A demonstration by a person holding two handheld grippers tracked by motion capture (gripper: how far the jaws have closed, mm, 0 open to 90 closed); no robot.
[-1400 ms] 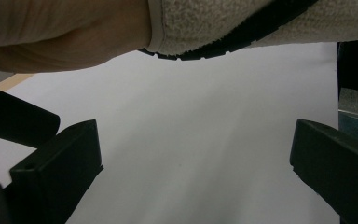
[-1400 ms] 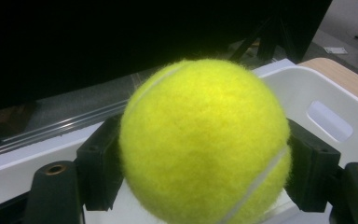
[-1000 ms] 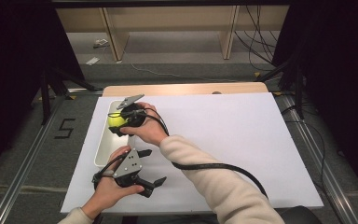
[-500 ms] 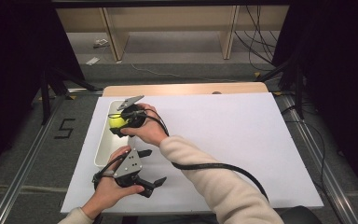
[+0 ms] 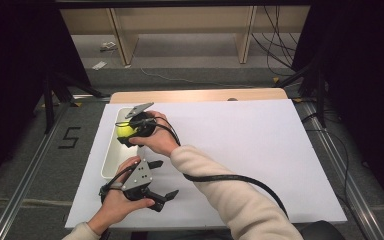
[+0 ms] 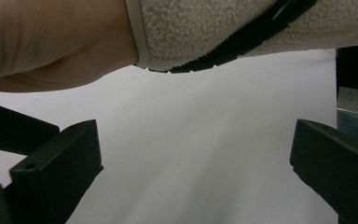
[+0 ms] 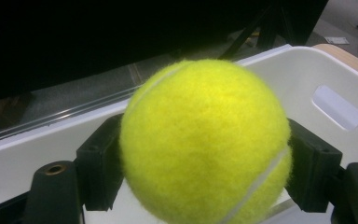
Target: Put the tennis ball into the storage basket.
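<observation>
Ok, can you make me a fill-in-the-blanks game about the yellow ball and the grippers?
1. The right gripper is shut on a ____ tennis ball.
2. The ball is held over the white ____.
3. The left gripper has its jaws ____, holding nothing.
4. The table is covered by a ____ sheet.

Missing words: yellow; bin; open; white

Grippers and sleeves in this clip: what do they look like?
Both grippers are black with two blocky jaws. The left gripper carries a grey three-cornered plate on top, and so does the right gripper. A thick black ribbed cable trails from the right one along a cream fleece sleeve. The left arm's cuff is cream too.
</observation>
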